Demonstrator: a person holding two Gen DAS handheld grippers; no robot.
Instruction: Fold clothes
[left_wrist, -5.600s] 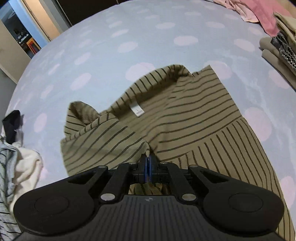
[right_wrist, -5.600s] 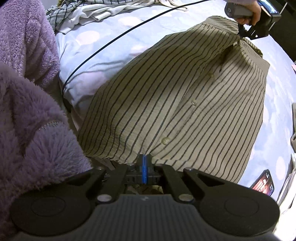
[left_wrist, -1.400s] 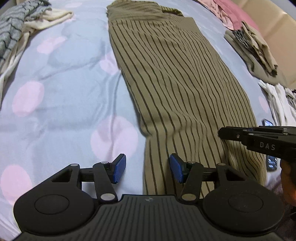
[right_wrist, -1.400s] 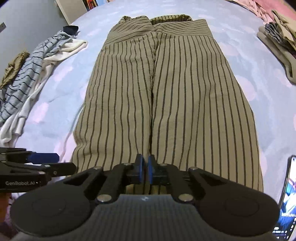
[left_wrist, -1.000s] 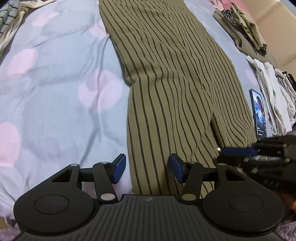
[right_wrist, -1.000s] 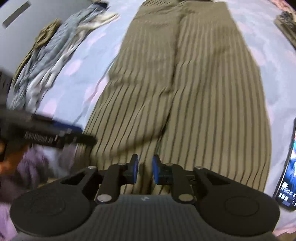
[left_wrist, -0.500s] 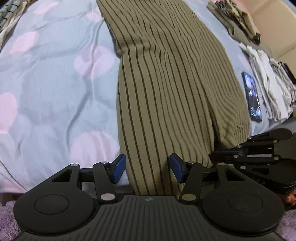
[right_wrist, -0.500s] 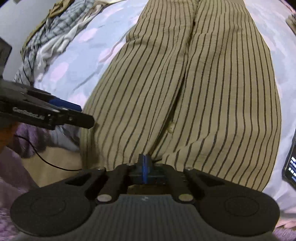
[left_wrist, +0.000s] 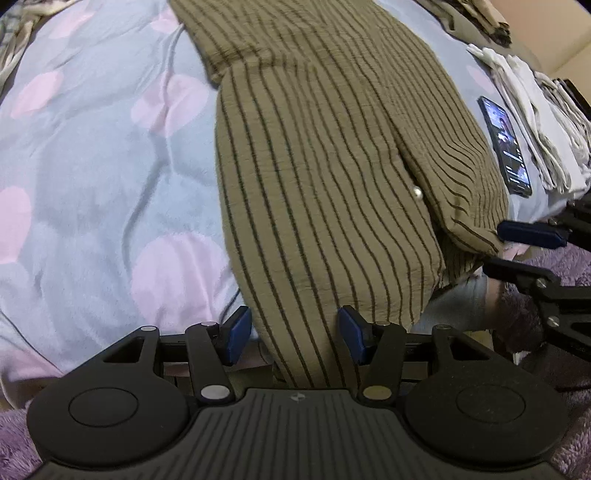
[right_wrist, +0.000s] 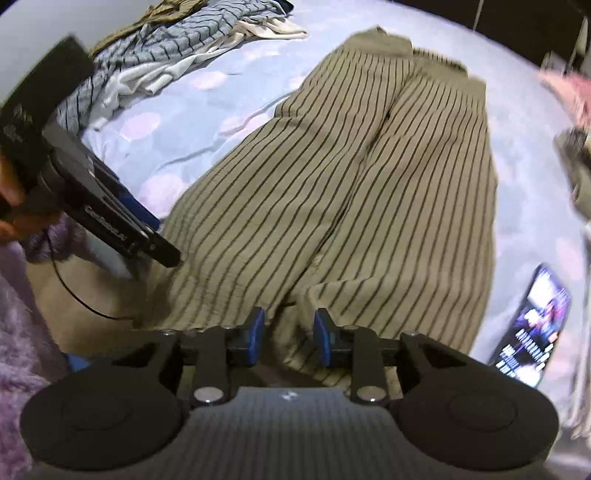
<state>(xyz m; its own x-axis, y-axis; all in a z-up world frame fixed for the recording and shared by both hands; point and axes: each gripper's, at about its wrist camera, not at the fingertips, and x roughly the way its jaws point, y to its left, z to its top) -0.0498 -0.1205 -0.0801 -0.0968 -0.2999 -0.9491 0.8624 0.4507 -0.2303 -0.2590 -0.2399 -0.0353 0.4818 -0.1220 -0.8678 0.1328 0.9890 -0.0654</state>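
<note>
Shirt (left_wrist: 325, 155) lies lengthwise down the bed (left_wrist: 92, 177), folded narrow w/ both sides turned in; collar end toward far edge, hem hanging over near edge. One button shows at the seam, right of centre, in left wrist view.

Left tool (left_wrist: 293, 338): released, jaws wide apart, straddling the hem's left part at near edge; cloth runs between the pads, not pinched.

Right tool (right_wrist: 288, 341): also released, jaws apart, at the hem where the two folded sides meet; hem cloth sits between and just past the pads. Right view is blurred.

Phone (right_wrist: 532, 325), screen lit, lies on bed just beside shirt's right side near the near edge. Pile of striped and white clothes (right_wrist: 177, 48) at far left corner; folded whites (left_wrist: 532, 103) along right edge past the phone.
</note>
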